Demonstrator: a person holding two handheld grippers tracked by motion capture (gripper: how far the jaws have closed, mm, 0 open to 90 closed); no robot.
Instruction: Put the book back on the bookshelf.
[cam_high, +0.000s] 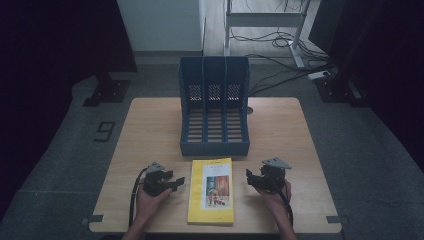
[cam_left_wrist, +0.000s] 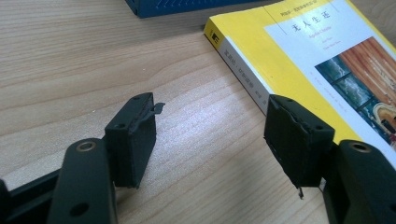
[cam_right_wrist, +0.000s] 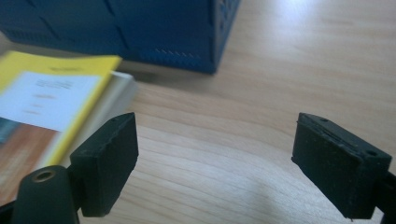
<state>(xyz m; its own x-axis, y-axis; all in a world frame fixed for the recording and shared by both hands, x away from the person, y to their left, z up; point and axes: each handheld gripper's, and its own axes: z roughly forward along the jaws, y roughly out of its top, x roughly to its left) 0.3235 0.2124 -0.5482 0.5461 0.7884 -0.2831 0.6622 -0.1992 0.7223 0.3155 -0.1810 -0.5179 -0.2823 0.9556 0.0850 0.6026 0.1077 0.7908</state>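
Note:
A yellow paperback book (cam_high: 212, 190) lies flat near the table's front edge, cover up, with a picture on it. Behind it stands a blue three-slot file rack (cam_high: 214, 107). My left gripper (cam_high: 178, 182) rests just left of the book, open, jaws pointing at its spine; nothing is between them. In the left gripper view the book (cam_left_wrist: 299, 51) lies right of the jaws and my gripper (cam_left_wrist: 215, 135) hovers over bare wood. My right gripper (cam_high: 248, 177) sits just right of the book, open and empty. The right gripper view has my gripper (cam_right_wrist: 215, 163), the book (cam_right_wrist: 51, 93) and the rack (cam_right_wrist: 140, 28).
The wooden table (cam_high: 150, 130) has bare room on both sides of the rack. Cables (cam_high: 285, 60) and a desk frame lie on the floor beyond the far edge. Dark curtains hang at both sides.

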